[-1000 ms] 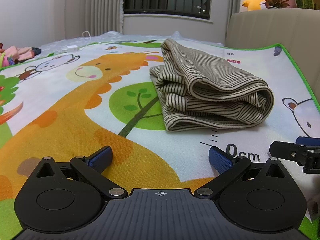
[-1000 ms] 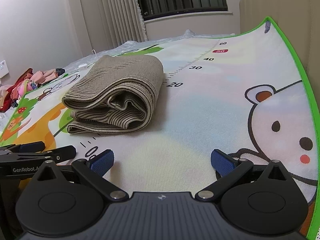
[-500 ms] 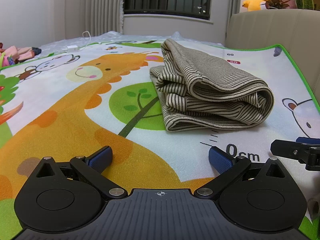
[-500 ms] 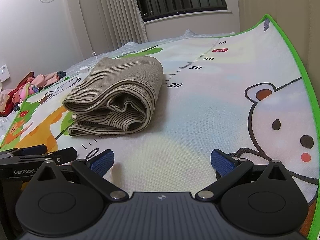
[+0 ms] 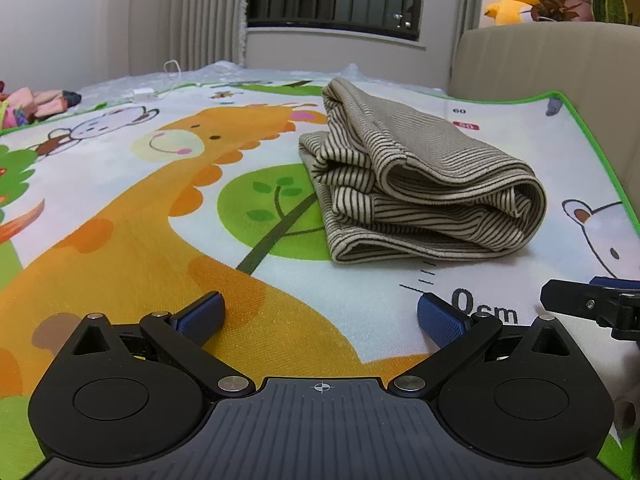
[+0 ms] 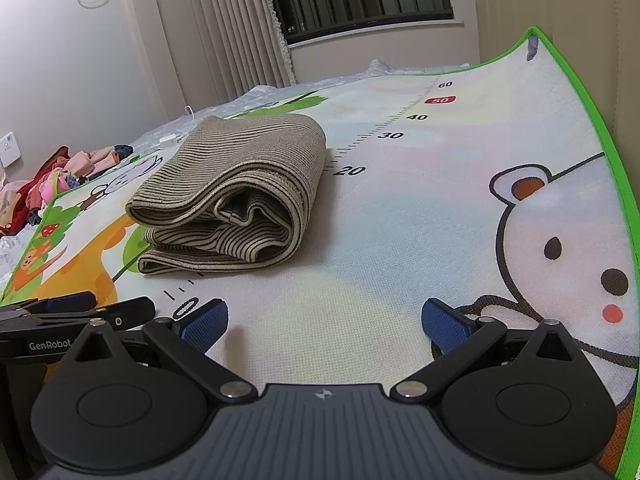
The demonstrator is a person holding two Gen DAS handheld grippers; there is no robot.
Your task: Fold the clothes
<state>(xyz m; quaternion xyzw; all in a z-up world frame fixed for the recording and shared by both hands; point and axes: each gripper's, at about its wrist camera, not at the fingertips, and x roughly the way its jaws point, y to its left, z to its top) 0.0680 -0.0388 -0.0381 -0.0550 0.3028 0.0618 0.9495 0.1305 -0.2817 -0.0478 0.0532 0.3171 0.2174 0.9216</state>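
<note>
A beige garment with dark stripes (image 5: 424, 184) lies folded in a thick bundle on the cartoon play mat (image 5: 120, 208). It also shows in the right wrist view (image 6: 240, 192). My left gripper (image 5: 320, 316) is open and empty, low over the mat, short of the bundle's near edge. My right gripper (image 6: 324, 320) is open and empty, low over the mat, to the right of the bundle's near end. The right gripper's tip shows at the right edge of the left wrist view (image 5: 592, 304). The left gripper shows at the left of the right wrist view (image 6: 76, 312).
A beige padded headboard or sofa back (image 5: 560, 60) rises along the mat's right edge. A pile of colourful clothes (image 6: 52, 180) lies far left. A white charger and cable (image 5: 148, 92) lie beyond the mat. A yellow plush toy (image 5: 508, 0) and plants sit on the ledge.
The right wrist camera has tilted and shifted slightly, so the bundle sits a little lower in its view. The left gripper has not moved. Both grippers stay open.
</note>
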